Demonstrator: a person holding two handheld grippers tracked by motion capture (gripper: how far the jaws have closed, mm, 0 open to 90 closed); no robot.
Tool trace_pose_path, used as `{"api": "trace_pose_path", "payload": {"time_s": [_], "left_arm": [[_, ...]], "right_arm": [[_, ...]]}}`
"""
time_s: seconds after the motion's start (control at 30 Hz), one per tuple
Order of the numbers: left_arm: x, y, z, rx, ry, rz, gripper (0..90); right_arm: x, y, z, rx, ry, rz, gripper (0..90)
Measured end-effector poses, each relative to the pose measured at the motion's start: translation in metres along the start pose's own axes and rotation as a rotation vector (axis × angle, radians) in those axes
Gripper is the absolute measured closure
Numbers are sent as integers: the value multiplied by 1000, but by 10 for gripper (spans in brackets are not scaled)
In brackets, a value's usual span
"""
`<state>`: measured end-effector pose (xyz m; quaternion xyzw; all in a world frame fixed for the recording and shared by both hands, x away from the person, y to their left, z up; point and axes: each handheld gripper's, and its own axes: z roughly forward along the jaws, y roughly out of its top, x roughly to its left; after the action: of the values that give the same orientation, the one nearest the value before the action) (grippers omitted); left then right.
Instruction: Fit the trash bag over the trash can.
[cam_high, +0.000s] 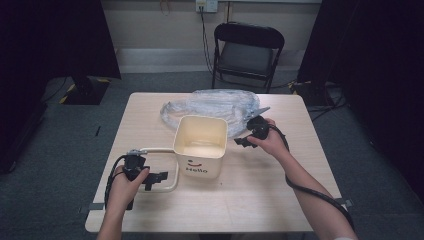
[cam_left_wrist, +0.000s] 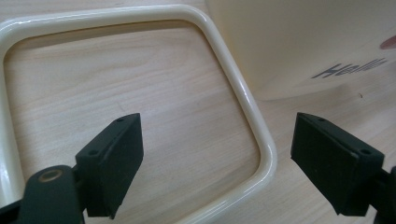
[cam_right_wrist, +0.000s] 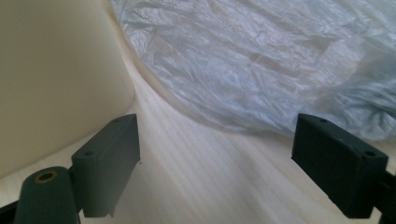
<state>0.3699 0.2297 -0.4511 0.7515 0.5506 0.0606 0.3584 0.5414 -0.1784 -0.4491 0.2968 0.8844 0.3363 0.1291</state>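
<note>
From the high view I saw a cream bin (cam_high: 200, 145) with "Hello" printed on its near face standing upright near the middle of the wooden table (cam_high: 250, 200), its mouth open to the ceiling. A cream rounded-square ring (cam_high: 170, 167) lay flat on the table just beside the bin's left side, and a crumpled clear plastic bag (cam_high: 215, 106) lay behind the bin, touching or nearly touching its far edge. My left gripper (cam_high: 159, 178) sat low over the ring's near part, held in the left hand (cam_high: 125, 187); in the left gripper view its jaws stood wide apart, straddling the ring's (cam_left_wrist: 243, 88) corner with bare table between them and the bin's (cam_left_wrist: 299, 42) wall just beyond. My right gripper (cam_high: 241, 142) hovered at the bin's right side, in the right hand (cam_high: 270, 142); in the right gripper view its jaws were likewise wide apart and gripping nothing, pointing at the gap between the bin's wall (cam_right_wrist: 56, 70) and the edge of the plastic bag (cam_right_wrist: 261, 60). A black folding chair (cam_high: 247, 50) stood beyond the table.
</note>
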Motion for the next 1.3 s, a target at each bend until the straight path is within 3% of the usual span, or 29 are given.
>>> {"api": "trace_pose_path", "payload": {"time_s": [0.4,0.77,1.03,1.17,1.3], "left_arm": [[2,0,-3,-5,-8,-10,166],[9,-4,-8,-12,-7,-37,166],[9,-5,-8,-9,-4,-38,166],[8,-5,-8,0,-4,-33,166],[7,-5,-7,11,4,-32,166]], "right_arm": [[-3,28,34,42,4,-37,156],[-5,17,68,82,20,22,151],[-8,9,61,75,9,36,151],[-13,-5,47,87,-9,61,151],[-16,-24,31,61,-6,88,151]]}}
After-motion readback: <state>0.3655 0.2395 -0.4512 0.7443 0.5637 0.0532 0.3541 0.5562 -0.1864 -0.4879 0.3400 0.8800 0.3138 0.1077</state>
